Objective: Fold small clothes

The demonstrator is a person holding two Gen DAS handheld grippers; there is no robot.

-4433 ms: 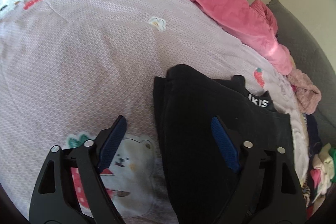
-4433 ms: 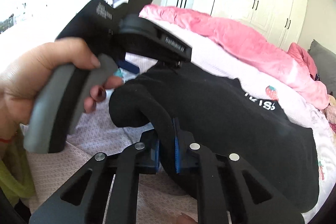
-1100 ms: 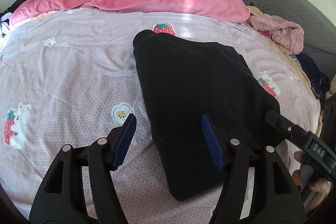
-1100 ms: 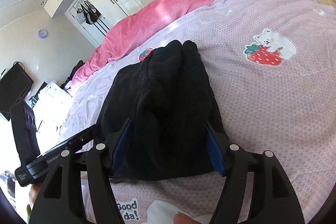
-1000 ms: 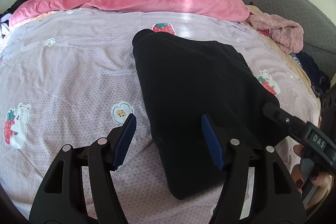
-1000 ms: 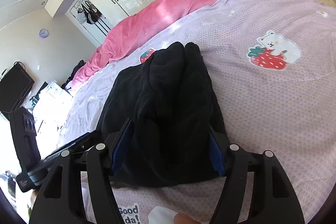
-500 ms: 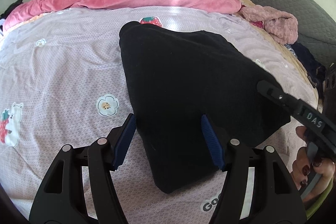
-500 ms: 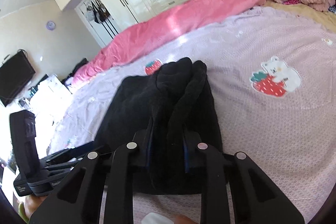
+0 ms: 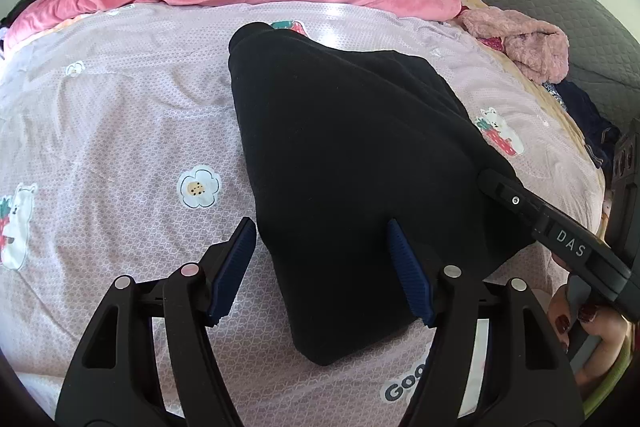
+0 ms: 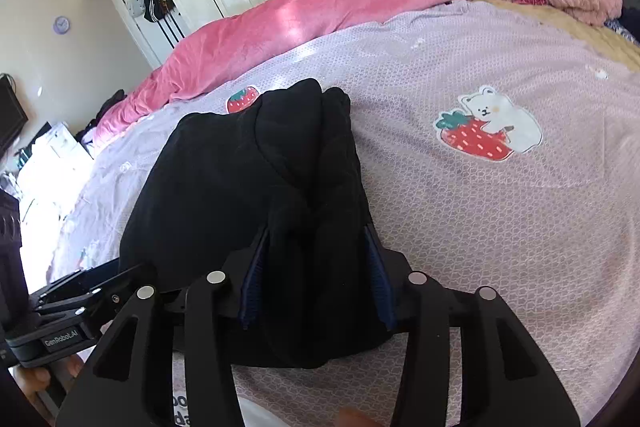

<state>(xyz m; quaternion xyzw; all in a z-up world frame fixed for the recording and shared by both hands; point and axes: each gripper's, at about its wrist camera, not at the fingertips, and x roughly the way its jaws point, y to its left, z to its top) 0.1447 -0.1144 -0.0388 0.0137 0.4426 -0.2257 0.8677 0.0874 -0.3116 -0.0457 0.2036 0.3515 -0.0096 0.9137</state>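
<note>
Right wrist view: the folded black garment (image 10: 248,187) lies on the lilac bedsheet (image 10: 500,227), its near edge between the right gripper (image 10: 316,267)'s opening jaws. The left gripper (image 9: 320,267) hovers half-open. Folding looks nearly finished; next, probably release and smooth.

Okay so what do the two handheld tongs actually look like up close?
Both are matte black plastic with triangular cut-outs in the arms and silver pivot pins. The left tongs carry ribbed blue pads; the right tongs have the same. One body reads "DAS", the other "GenRobot.AI". The fingernails are painted dark red.
</note>
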